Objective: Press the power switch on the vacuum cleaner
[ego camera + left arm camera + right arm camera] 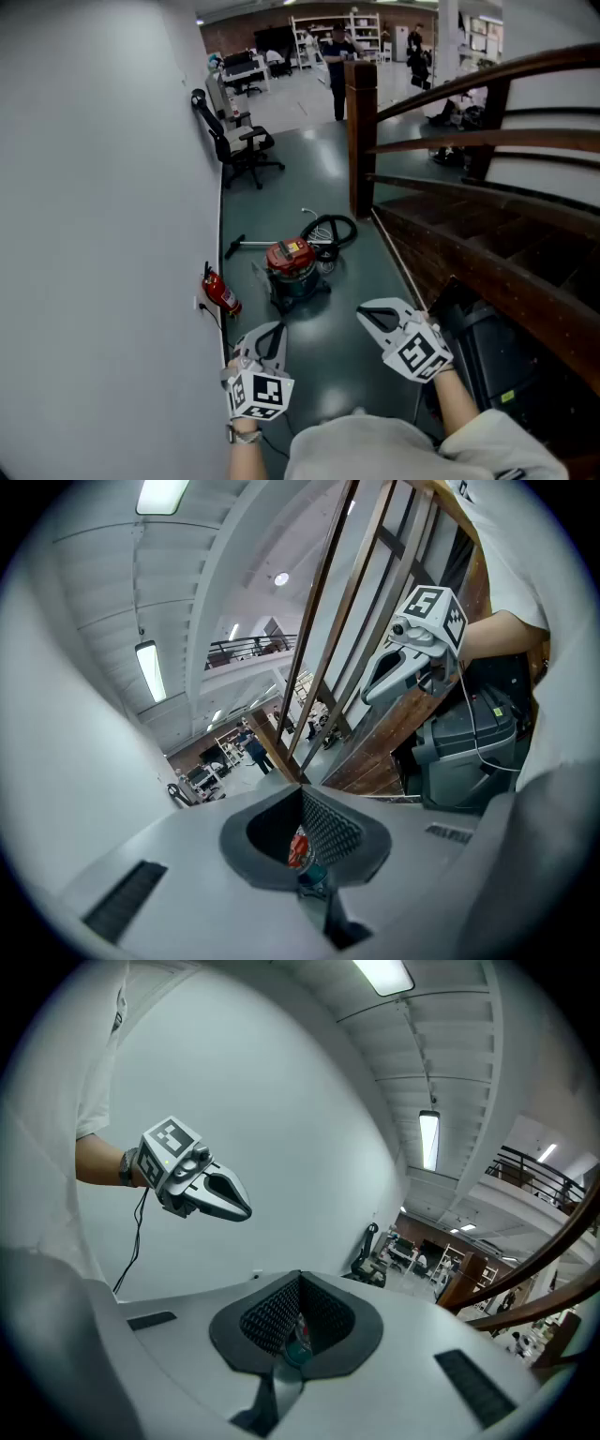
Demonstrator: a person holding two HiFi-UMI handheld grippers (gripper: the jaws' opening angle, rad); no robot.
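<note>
The vacuum cleaner [292,266], with a red top and a dark teal drum, stands on the green floor some way ahead of me. Its black hose [334,230] coils behind it and its wand [253,244] lies to its left. My left gripper [275,329] and right gripper [368,312] are held in the air short of it, both pointing towards it and touching nothing. Both are shut with nothing between the jaws. In each gripper view a sliver of the vacuum [297,849] [299,1339] shows through the notch of the closed jaws.
A red fire extinguisher [221,293] stands by the white wall [103,234] on the left. A wooden staircase with a newel post [360,141] runs along the right, with a black bin [491,349] beside me. Office chairs [242,142] stand farther back, and a person stands in the distance.
</note>
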